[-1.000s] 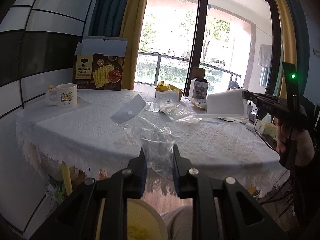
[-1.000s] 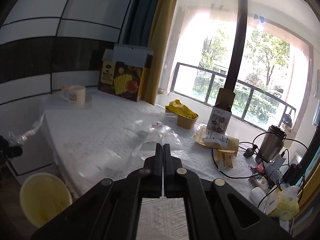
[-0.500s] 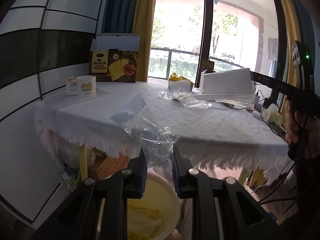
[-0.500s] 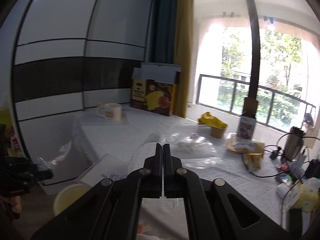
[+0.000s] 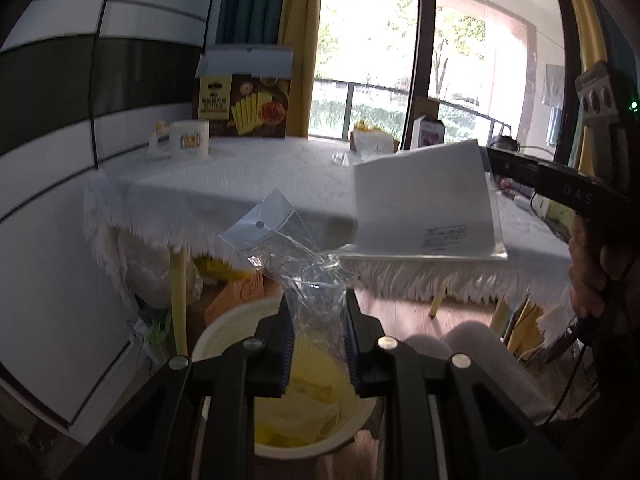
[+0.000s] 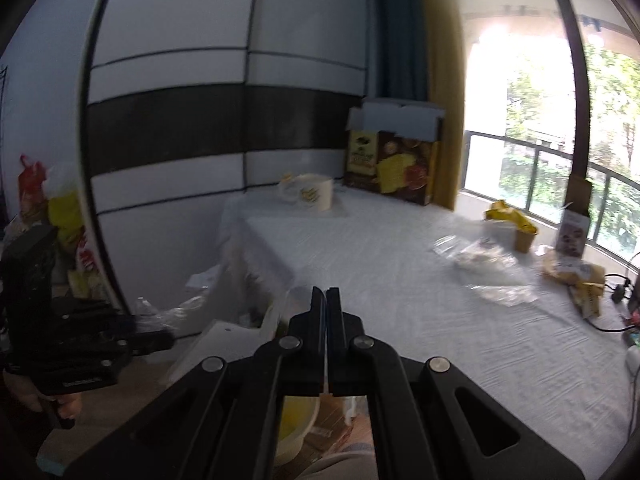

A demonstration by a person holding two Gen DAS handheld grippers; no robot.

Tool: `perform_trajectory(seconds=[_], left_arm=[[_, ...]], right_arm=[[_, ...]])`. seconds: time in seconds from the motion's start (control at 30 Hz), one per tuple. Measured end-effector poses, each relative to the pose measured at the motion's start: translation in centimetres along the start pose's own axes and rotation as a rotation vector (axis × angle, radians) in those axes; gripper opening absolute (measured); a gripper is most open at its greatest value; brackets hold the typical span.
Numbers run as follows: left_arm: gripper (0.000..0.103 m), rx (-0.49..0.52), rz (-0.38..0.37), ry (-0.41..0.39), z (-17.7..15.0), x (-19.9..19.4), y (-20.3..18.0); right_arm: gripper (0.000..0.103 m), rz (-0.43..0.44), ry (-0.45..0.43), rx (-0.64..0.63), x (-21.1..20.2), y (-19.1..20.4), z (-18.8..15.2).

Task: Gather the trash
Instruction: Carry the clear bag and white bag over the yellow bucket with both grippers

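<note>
Above the round yellow plastic bin (image 5: pixel 280 408), left gripper (image 5: pixel 316 344) pinches a crumpled clear plastic bag (image 5: pixel 312 300). Right gripper (image 6: pixel 327 320) is clamped on a flat white plastic sleeve (image 5: pixel 428 208) beside the bin; it may flutter past the rim.

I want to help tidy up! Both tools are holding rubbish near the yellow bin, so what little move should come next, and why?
Probably lower the left tool a little and let go. Its crumpled clear plastic bag already hangs right above the round yellow bin on the floor, so it should drop in. The right tool, pinching the flat white sheet in a clear sleeve, looks farther from the bin.
</note>
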State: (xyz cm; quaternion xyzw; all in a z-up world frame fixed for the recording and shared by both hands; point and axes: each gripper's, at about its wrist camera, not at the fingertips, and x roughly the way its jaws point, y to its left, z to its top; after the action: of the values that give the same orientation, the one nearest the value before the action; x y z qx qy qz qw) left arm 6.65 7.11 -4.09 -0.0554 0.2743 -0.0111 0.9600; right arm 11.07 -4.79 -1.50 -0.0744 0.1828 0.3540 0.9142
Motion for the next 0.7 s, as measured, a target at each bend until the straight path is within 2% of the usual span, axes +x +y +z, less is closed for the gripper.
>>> perform_trajectory(seconds=[0.17,0.33,0.6,0.7], left_arm=[[0.021,-0.047,0.002,0.091,-2.7,2.5,1.3],[0.021,-0.084,-0.008,0.155,-4.8,4.6,2.4],[0.021,-0.115,0.003,0.195,-6.3,6.6,3.8],[0.021,-0.138,0.008,0.243,-7.2,7.9,4.5]], right_arm=[[0.000,0.057,0.054,-0.004,2.2,1.9,-2.0],[0.000,0.066,0.103,-0.071,5.1,4.2,-4.3],[0.000,0.109,0.196,-0.045,9.8,4.6,-6.1],[0.000,0.124,0.239,-0.037,11.7,4.9,-6.8]])
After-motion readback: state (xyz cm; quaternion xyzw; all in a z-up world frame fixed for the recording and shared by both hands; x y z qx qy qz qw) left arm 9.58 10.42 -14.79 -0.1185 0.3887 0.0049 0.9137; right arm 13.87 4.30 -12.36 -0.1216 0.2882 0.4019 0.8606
